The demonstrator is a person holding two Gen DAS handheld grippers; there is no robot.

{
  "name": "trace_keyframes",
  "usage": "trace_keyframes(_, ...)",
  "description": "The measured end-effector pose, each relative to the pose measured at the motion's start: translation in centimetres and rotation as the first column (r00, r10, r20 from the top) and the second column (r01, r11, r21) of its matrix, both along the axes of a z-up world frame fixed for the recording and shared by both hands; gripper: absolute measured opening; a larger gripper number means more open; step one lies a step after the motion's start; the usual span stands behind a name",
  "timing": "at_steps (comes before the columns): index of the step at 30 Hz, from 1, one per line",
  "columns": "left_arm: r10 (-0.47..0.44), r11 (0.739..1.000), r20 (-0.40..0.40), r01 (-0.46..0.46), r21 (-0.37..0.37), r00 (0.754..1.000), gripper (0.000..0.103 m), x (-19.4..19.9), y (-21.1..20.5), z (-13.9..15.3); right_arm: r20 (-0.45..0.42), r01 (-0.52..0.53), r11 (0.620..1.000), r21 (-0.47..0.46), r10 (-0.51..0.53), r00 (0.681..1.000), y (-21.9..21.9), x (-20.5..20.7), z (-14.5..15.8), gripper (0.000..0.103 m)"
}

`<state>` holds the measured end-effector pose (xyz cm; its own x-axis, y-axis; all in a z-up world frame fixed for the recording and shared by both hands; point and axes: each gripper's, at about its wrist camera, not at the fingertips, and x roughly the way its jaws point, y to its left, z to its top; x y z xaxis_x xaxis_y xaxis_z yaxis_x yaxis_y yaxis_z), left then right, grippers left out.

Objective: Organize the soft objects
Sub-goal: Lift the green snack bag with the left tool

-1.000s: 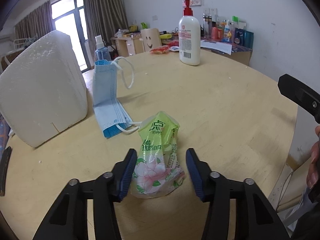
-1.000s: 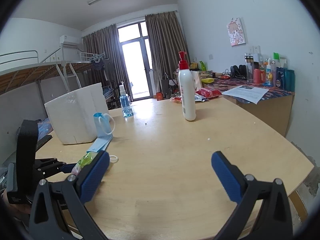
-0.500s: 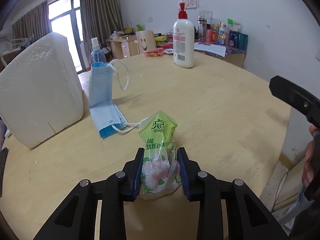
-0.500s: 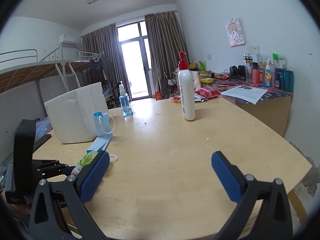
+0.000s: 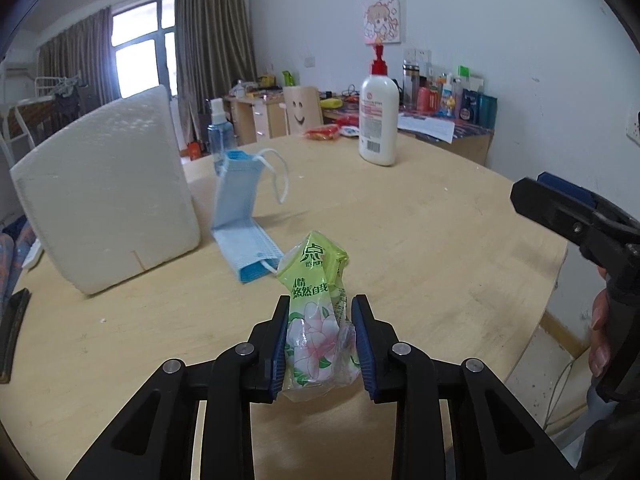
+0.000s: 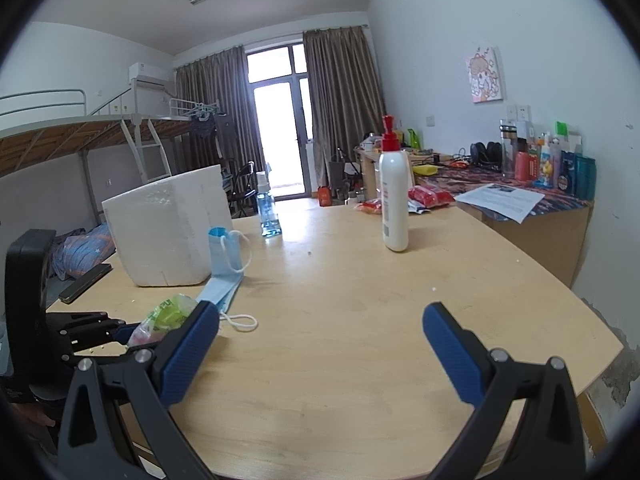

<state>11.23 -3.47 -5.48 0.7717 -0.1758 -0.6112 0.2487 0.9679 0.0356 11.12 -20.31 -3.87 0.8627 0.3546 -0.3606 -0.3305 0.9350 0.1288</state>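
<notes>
Since a second ago the left gripper (image 5: 320,340) jaws, then wide apart beside the green tissue pack (image 5: 318,312), are closing and now squeeze its flowered lower half, pack raised off the table (image 5: 440,264), view pulled back from the blue mask (image 5: 248,216).

the tissue pack (image 5: 318,304) sits between the left gripper (image 5: 320,344) pads, with the masks (image 5: 244,216) just behind it on the table (image 5: 420,240). the foam box (image 5: 104,196) stands left of the masks, the lotion bottle (image 5: 378,116) far behind to the right.
</notes>
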Motion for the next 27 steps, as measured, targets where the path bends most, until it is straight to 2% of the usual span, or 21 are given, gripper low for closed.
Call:
trace_keyframes(12,0.07,0.997,0.045,-0.068,-0.042,0.997,0.032,-1.7,3.8,1.0,-0.008,-0.049,0.998,-0.035,0.049,0.999,3.2,0.6,0.7,0.103)
trace_keyframes(27,0.192,0.979,0.074,-0.186,-0.083,0.979,0.032,-3.3,9.5,1.8,-0.044,-0.172,0.981,-0.087,0.169,0.985,9.4,1.9,0.8,0.103)
